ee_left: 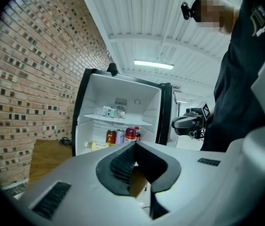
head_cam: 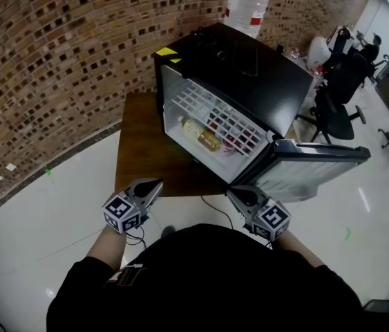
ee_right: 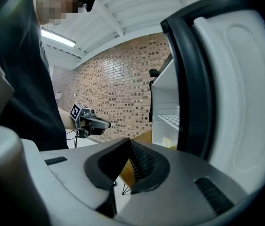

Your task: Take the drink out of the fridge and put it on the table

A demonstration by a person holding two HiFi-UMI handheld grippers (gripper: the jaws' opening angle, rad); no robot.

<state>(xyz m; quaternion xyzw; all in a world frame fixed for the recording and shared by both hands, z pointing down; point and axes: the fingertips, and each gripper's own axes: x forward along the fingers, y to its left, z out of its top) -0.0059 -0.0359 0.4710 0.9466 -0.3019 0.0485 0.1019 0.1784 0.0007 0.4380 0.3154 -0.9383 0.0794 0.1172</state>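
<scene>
A small black fridge [head_cam: 249, 64] stands on a wooden table [head_cam: 139, 151] with its door [head_cam: 305, 168] swung open to the right. On the bottom shelf a pale yellow bottle [head_cam: 201, 135] lies on its side, beside a red can [ee_left: 110, 136], a silver can [ee_left: 120, 136] and a red bottle [ee_left: 130, 134]. My left gripper [head_cam: 158, 183] hangs shut and empty before the table's front edge. My right gripper [head_cam: 231, 192] is shut and empty too, just below the open door. Both are well short of the drinks.
A big water jug [head_cam: 247, 7] stands behind the fridge, and yellow notes [head_cam: 166, 51] lie on its top. Office chairs [head_cam: 339, 95] are at the right. A brick wall [head_cam: 56, 54] runs along the left. A cable [head_cam: 211, 203] hangs under the table.
</scene>
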